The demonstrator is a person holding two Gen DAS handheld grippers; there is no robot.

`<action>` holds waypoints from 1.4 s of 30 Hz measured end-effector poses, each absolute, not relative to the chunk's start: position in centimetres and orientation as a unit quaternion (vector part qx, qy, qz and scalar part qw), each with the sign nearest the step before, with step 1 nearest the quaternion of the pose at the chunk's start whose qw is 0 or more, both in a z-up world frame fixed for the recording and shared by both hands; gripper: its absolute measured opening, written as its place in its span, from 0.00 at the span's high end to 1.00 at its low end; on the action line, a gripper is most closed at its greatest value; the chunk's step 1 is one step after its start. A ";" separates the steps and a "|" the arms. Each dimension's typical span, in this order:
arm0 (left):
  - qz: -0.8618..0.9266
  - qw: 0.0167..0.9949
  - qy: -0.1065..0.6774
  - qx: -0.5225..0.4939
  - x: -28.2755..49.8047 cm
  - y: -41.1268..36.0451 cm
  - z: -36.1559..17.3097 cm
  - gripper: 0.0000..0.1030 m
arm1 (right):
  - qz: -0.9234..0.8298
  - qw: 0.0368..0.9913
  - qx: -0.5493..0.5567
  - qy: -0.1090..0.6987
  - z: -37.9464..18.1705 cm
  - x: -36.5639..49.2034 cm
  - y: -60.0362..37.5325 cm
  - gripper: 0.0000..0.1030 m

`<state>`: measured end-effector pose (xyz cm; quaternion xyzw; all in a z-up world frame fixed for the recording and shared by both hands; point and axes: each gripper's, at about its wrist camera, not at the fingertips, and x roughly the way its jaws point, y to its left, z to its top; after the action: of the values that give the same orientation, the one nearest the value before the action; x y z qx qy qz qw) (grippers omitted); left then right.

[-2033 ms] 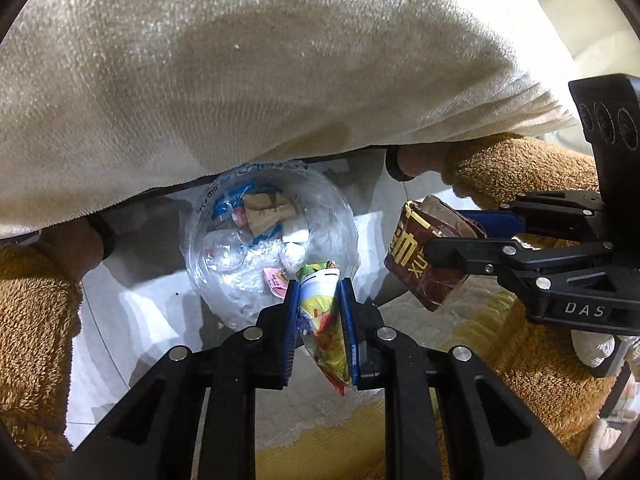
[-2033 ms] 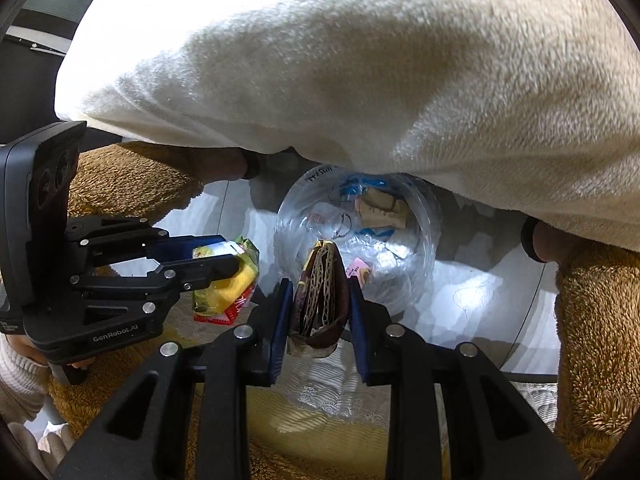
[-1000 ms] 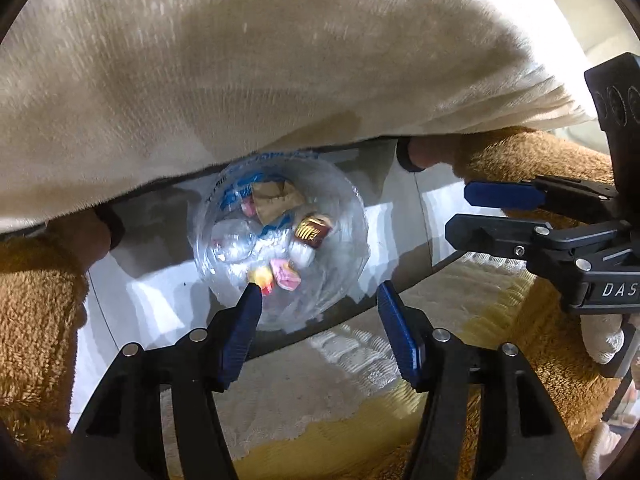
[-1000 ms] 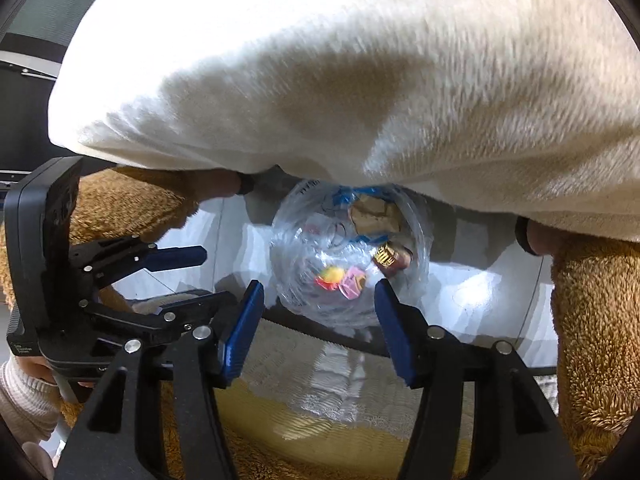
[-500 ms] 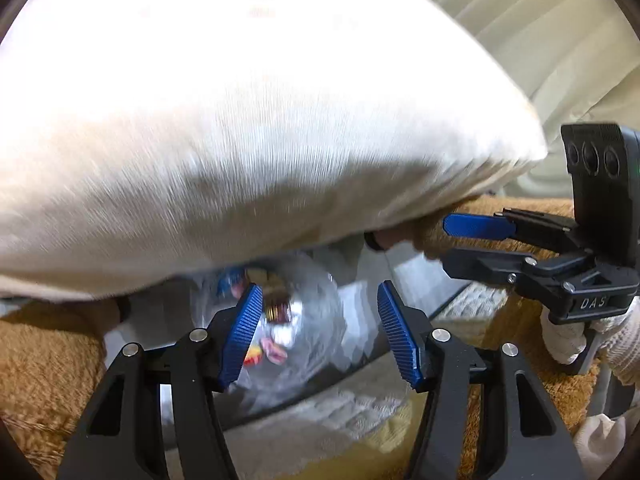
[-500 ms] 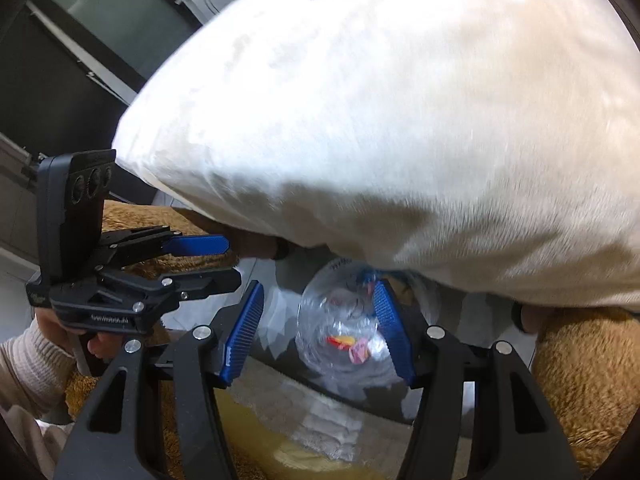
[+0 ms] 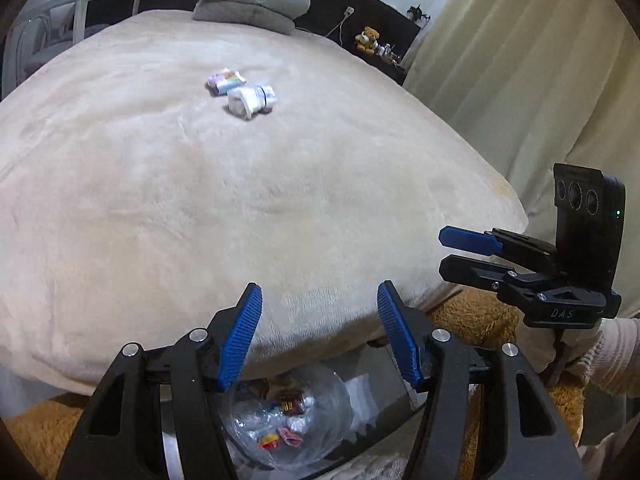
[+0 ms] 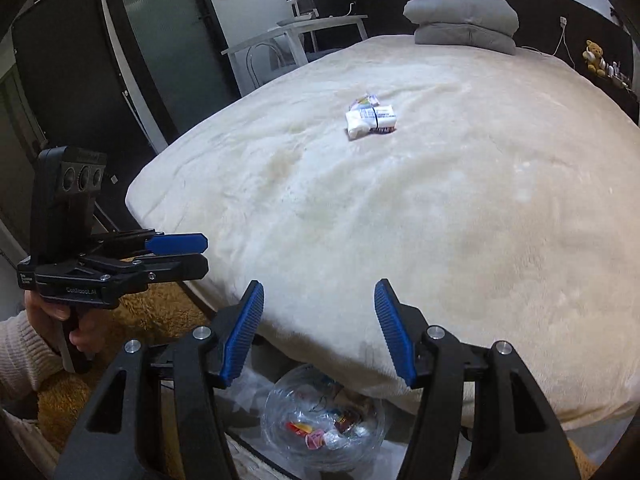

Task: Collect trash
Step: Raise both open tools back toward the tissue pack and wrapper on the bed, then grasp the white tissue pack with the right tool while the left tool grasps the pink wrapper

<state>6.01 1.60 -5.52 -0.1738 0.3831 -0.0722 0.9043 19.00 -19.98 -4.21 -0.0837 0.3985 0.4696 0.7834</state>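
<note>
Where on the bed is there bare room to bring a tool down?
The blanket is bare from its near edge up to the two wrappers, and beyond them to the grey pillows. It is crowded only at the wrappers and in the trash bag below.

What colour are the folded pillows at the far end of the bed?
The folded pillows are grey, clearest in the right wrist view.
</note>
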 end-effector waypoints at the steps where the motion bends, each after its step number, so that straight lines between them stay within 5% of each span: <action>1: -0.068 0.909 0.373 -0.175 6.4 2.0 -4.9 0.43 | 0.470 0.784 -0.078 0.398 -3.9 19.6 -19.7 0.42; 6: -0.057 0.920 0.341 -0.183 8.4 4.4 -2.4 0.43 | 0.472 0.794 -0.068 0.377 -1.7 22.4 -17.4 0.32; 10: -0.045 0.925 0.328 -0.186 10.3 6.6 -0.7 0.43 | 0.466 0.811 -0.070 0.346 -0.8 24.8 -15.2 0.09; 12: -0.036 0.930 0.318 -0.180 11.0 7.6 0.3 0.34 | 0.461 0.816 -0.069 0.342 -0.9 26.5 -14.1 0.05; 24: -0.014 0.941 0.283 -0.183 15.5 13.3 1.9 0.06 | 0.453 0.809 -0.079 0.366 -3.4 34.1 -7.1 0.05; 42: 0.035 0.932 0.288 -0.217 19.2 18.2 -0.4 0.06 | 0.431 0.798 -0.159 0.390 -8.1 39.0 1.2 0.09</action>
<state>19.21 18.22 -0.39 -0.2172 0.2877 0.0350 0.9321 39.03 1.20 -8.10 -0.1588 0.3901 0.4313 0.7978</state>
